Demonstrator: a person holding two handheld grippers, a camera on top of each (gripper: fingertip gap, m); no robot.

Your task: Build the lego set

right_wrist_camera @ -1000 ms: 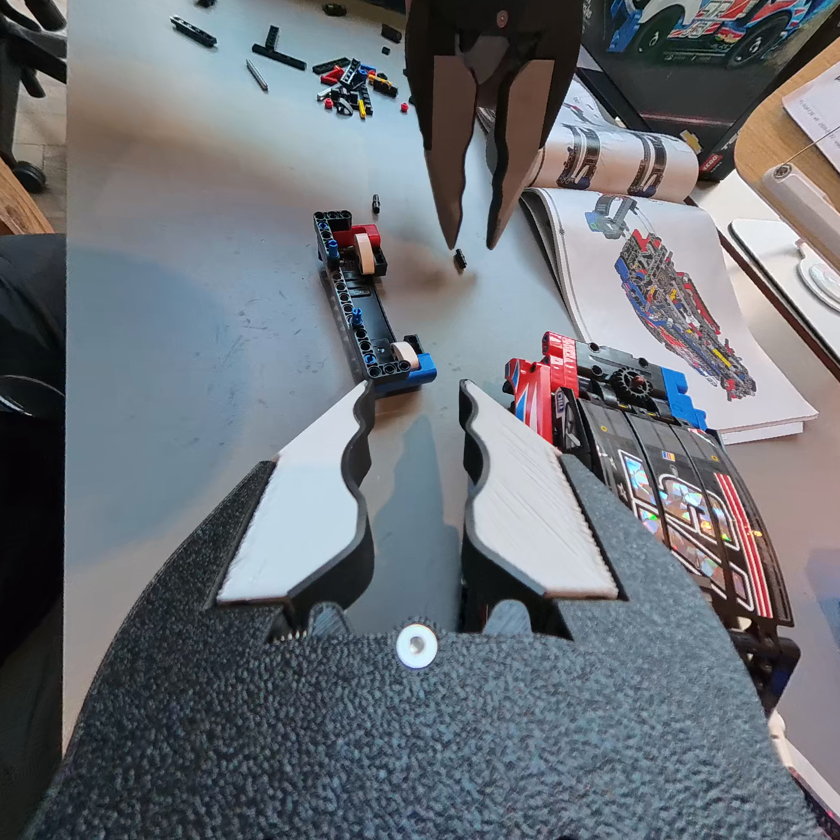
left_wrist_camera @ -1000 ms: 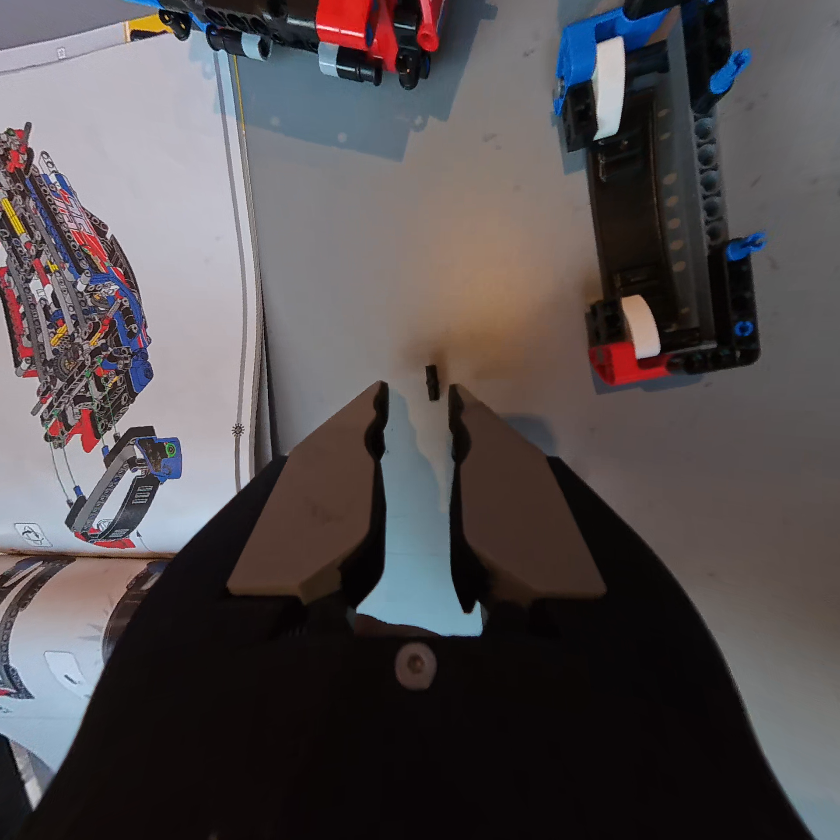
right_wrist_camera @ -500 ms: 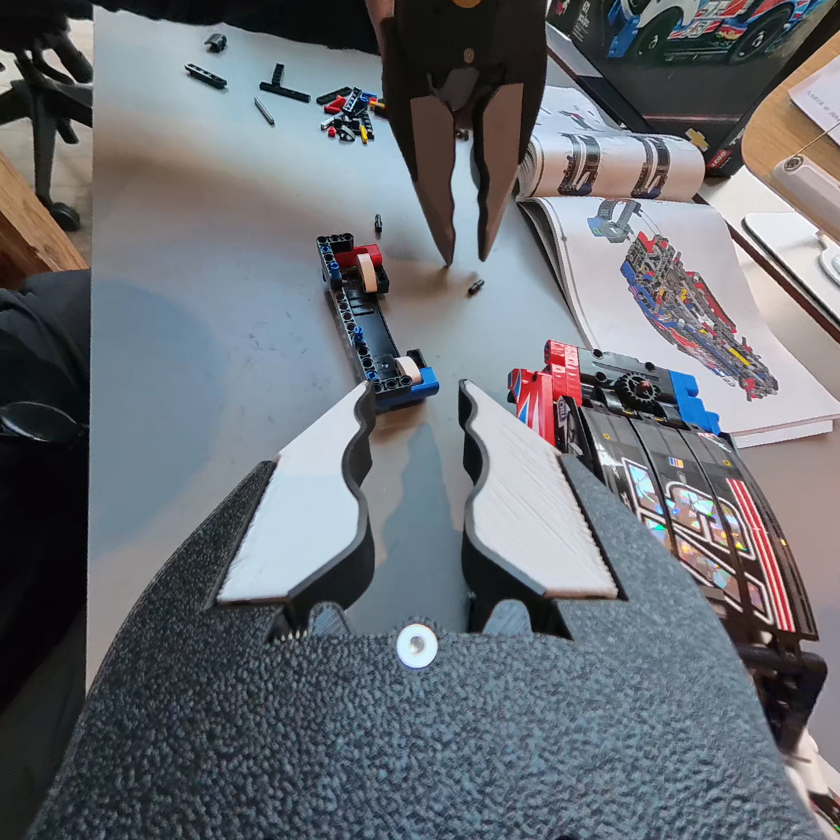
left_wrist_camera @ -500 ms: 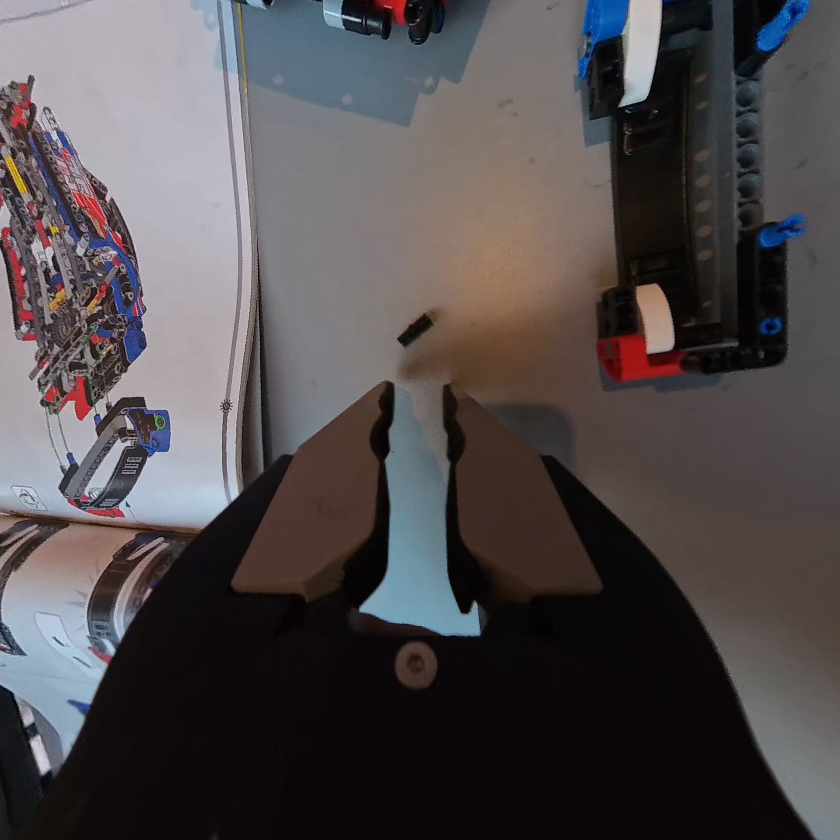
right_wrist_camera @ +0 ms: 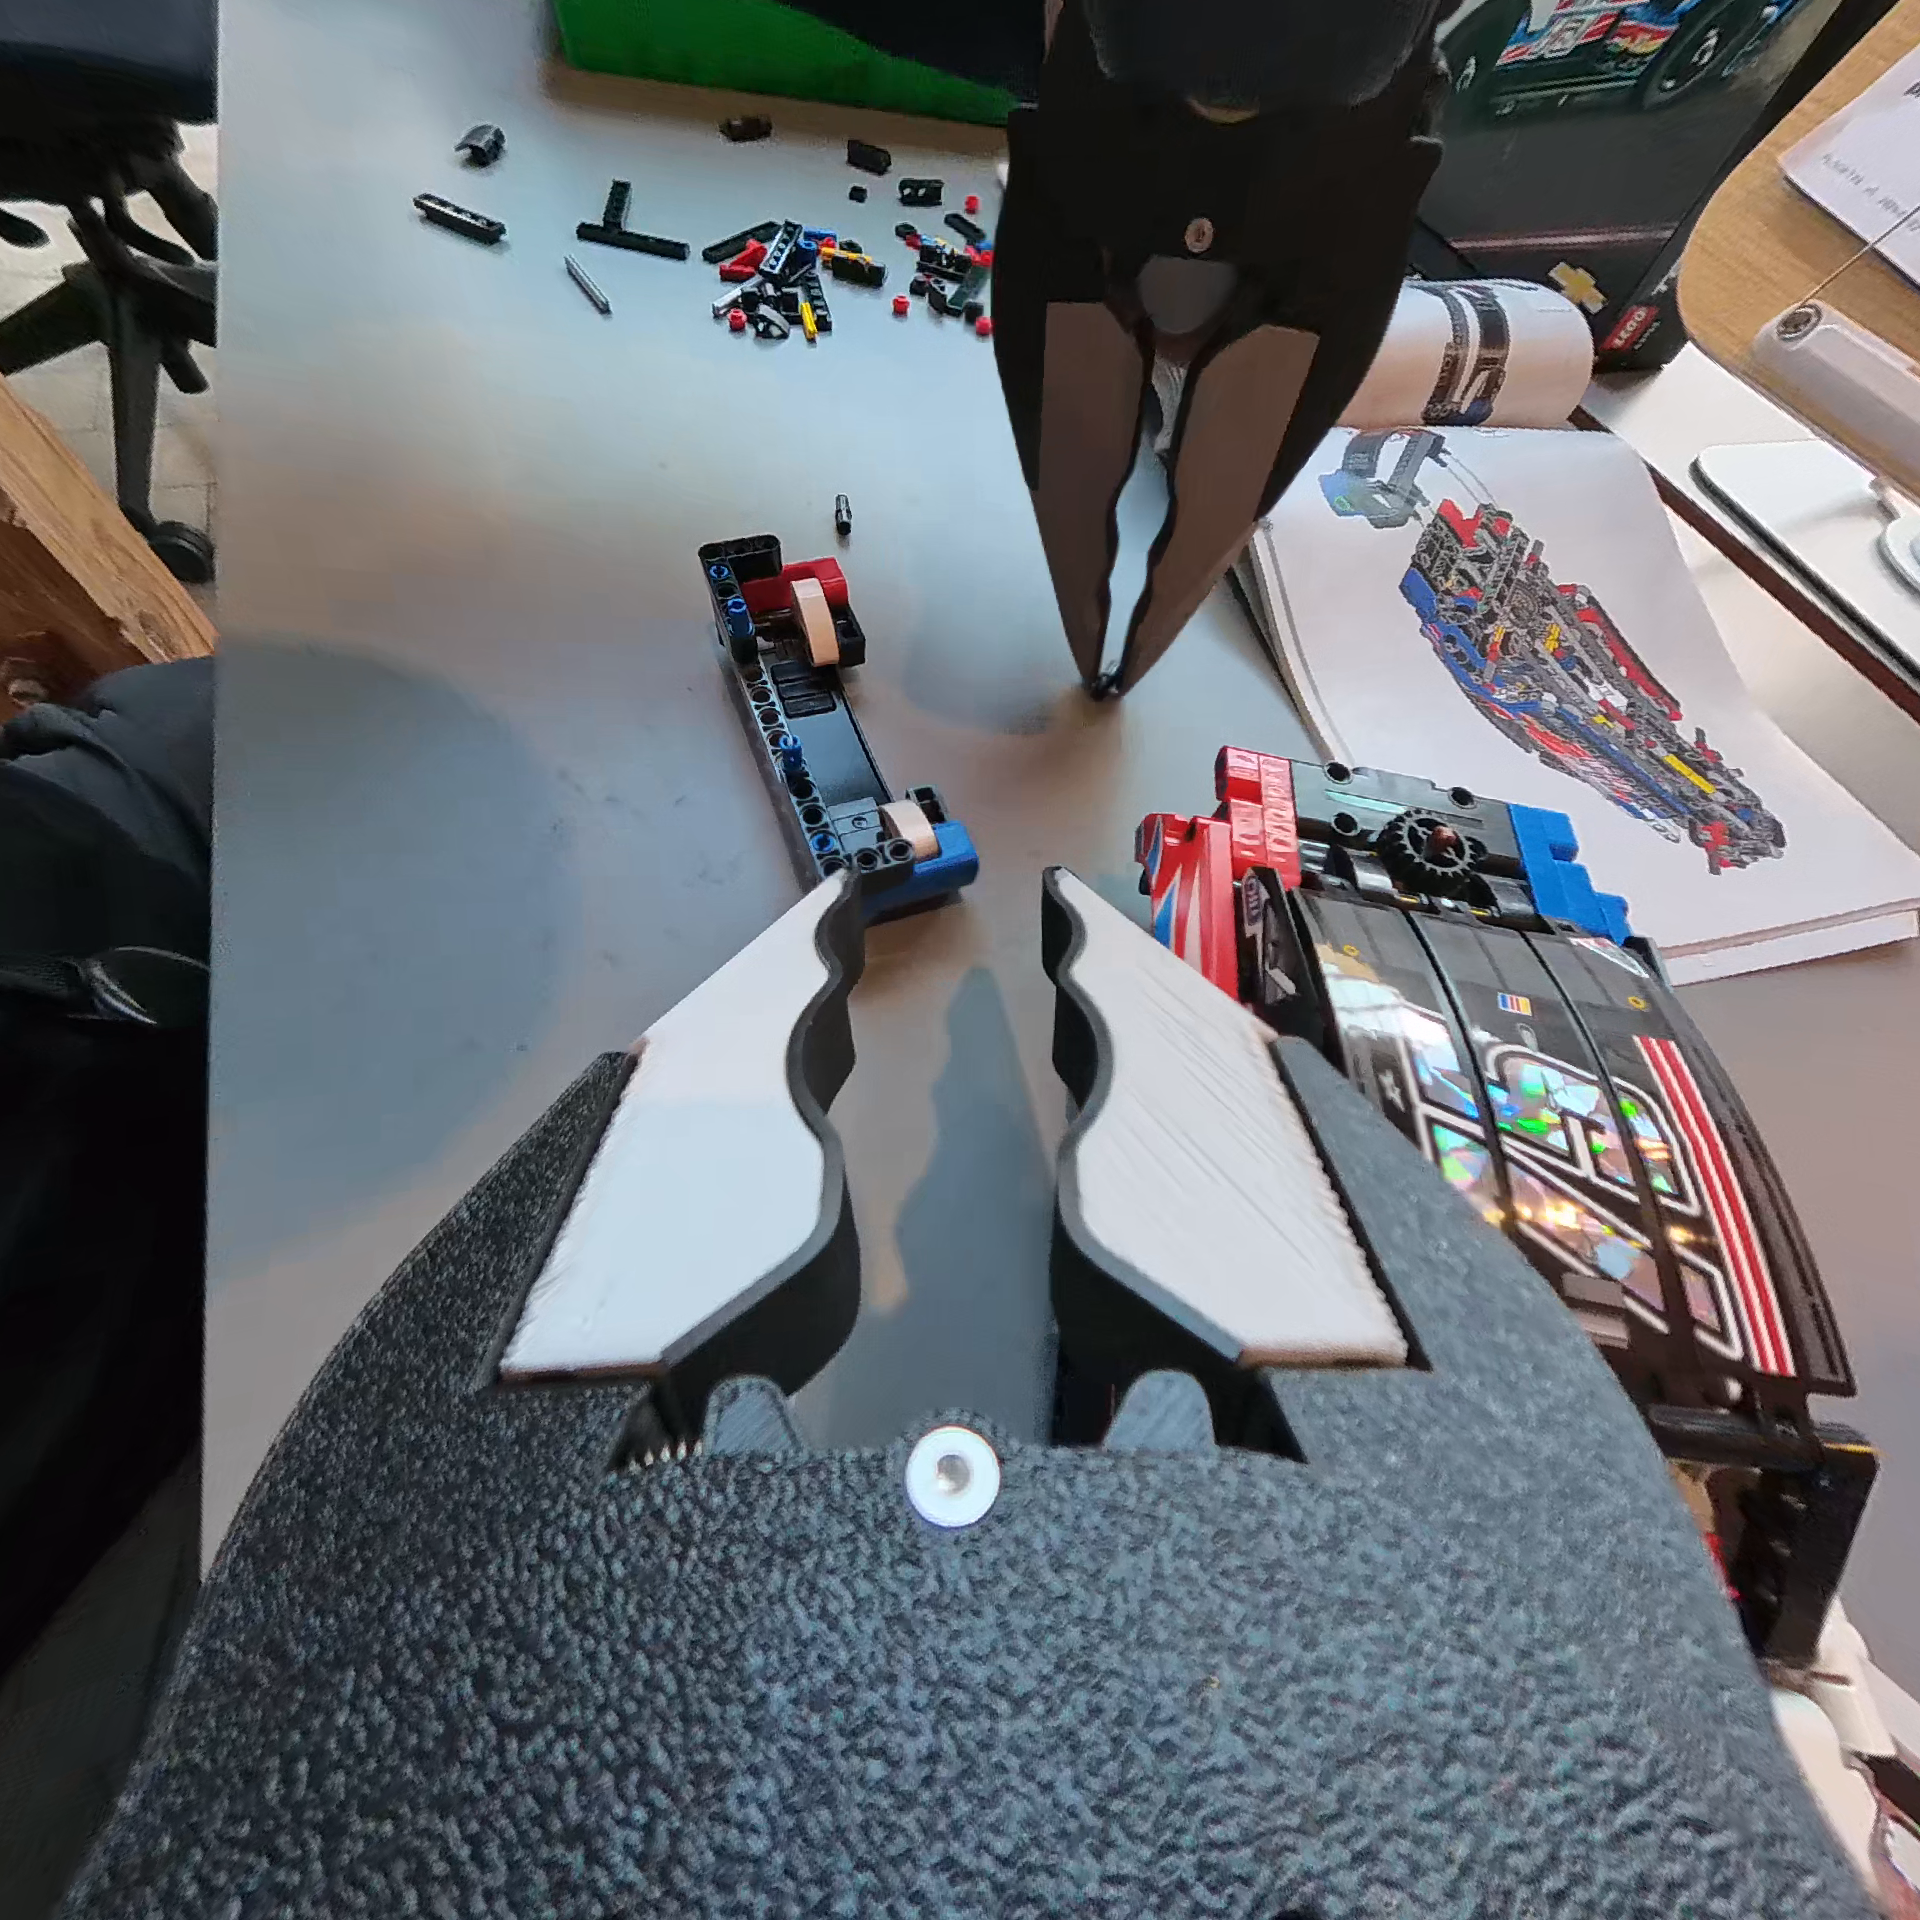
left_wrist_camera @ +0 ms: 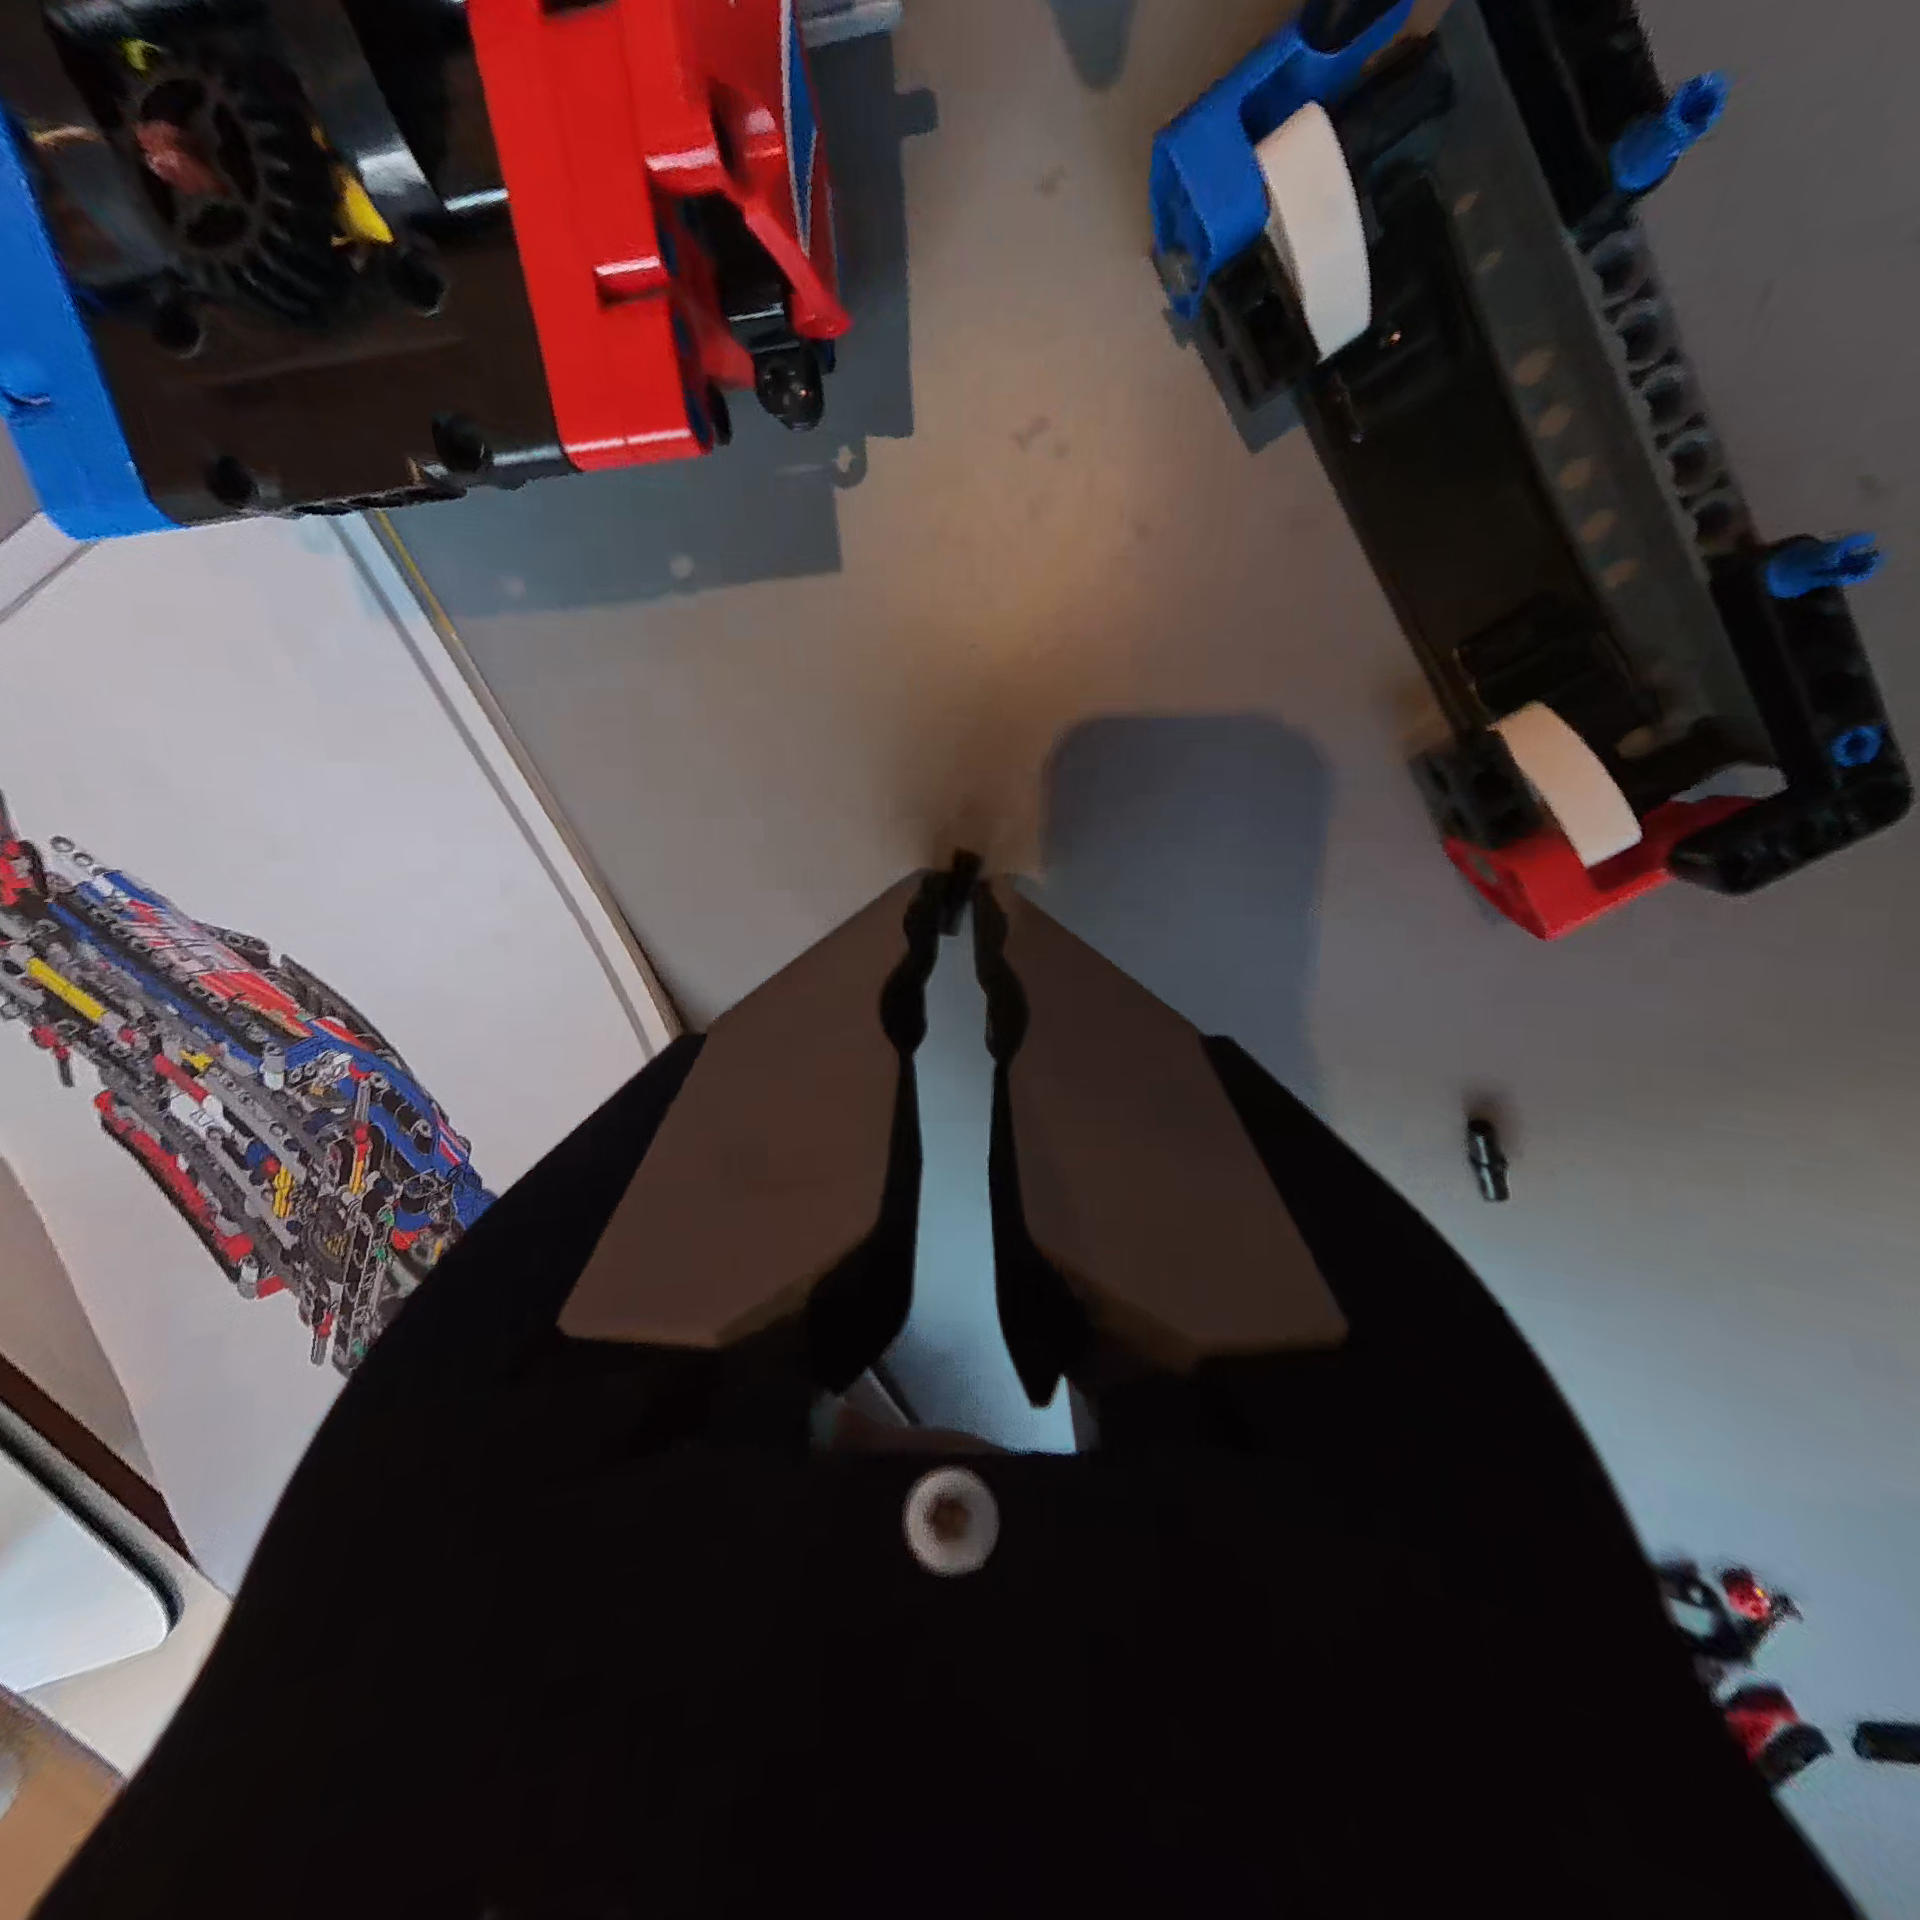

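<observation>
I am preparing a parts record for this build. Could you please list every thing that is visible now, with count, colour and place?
Small pin: one, black, pinched at the left gripper's tips.
Second pin: one, black, loose on the table beyond the frame.
Long frame: one, black with red and blue ends, table centre.
Car body: one, black, red, blue, near right.
Instruction booklet: one, white, open, right.
Loose parts: many, mixed colours, far side.
Set box: one, dark, far right.
Table: one, grey.
Left gripper: black, closed on pin.
Right gripper: black, open, empty.
</observation>
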